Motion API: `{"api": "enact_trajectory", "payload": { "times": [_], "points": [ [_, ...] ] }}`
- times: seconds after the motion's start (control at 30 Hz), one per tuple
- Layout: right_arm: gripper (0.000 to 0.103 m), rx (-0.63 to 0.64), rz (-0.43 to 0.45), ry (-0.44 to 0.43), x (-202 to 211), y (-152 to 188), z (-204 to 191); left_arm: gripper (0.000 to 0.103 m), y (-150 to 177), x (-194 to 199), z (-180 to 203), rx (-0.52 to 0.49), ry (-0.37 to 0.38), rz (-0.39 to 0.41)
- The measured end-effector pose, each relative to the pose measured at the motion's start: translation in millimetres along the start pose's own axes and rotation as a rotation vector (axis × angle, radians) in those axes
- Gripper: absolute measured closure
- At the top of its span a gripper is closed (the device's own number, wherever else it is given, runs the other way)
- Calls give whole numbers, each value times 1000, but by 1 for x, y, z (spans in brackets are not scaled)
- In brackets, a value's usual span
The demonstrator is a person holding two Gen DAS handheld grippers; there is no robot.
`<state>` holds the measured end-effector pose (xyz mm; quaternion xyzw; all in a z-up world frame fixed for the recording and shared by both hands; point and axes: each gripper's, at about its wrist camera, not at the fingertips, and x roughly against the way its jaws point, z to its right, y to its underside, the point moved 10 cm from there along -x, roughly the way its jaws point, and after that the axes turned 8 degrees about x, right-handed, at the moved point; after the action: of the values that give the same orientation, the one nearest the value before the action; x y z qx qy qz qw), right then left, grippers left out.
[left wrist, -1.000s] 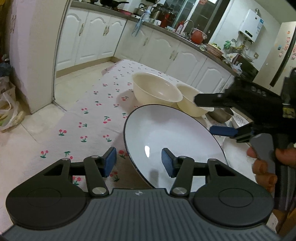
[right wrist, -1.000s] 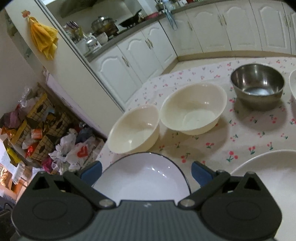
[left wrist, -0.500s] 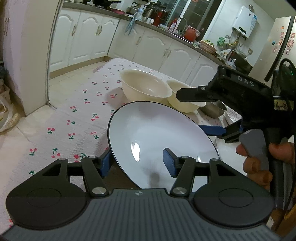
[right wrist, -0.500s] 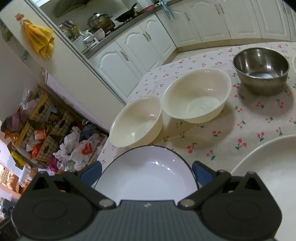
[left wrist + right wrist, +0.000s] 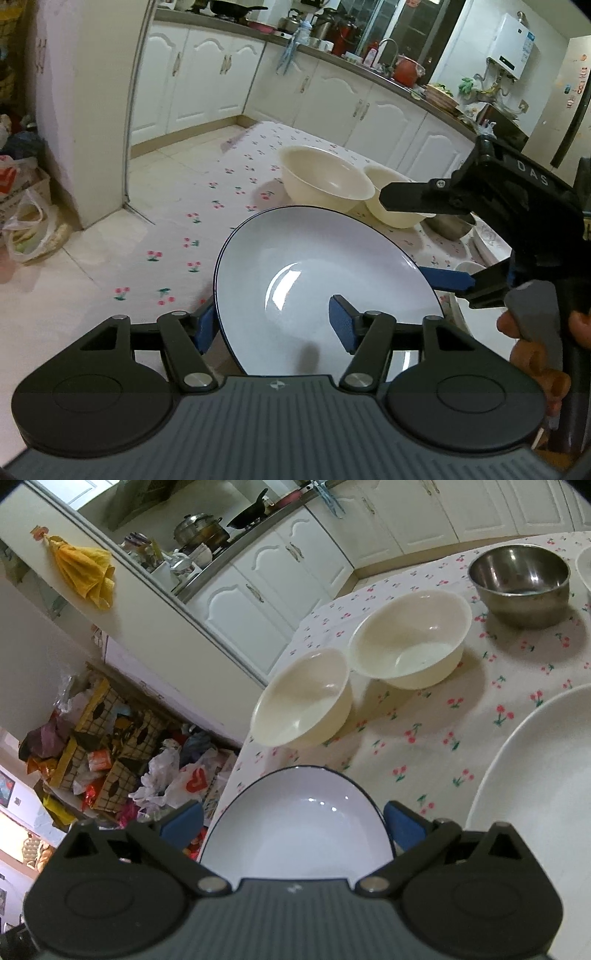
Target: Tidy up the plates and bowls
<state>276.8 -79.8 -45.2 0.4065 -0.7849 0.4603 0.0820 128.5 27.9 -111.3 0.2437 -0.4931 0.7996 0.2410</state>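
Cherry-print tablecloth [image 5: 207,206] is seen at left. Lower centre, the black-rimmed plate [image 5: 317,280] has been tilted up since a second ago; left gripper [image 5: 275,325] jaws have just been opening, straddling its rim, pads apart. At right, right gripper [image 5: 439,243] is spread wide around it; contact can't be confirmed. Handover likely.

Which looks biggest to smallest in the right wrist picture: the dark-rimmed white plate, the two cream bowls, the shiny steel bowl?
1. Dark-rimmed white plate, though it is nearest the camera.
2. Farther cream bowl.
3. Nearer cream bowl and steel bowl: too alike to rank.
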Motion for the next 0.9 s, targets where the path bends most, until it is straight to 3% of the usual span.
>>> {"api": "enact_trajectory", "payload": {
  "times": [0.9],
  "points": [
    [0, 49, 15, -15, 8, 28, -26, 27, 3, 4, -3, -21, -61, 28]
  ]
}}
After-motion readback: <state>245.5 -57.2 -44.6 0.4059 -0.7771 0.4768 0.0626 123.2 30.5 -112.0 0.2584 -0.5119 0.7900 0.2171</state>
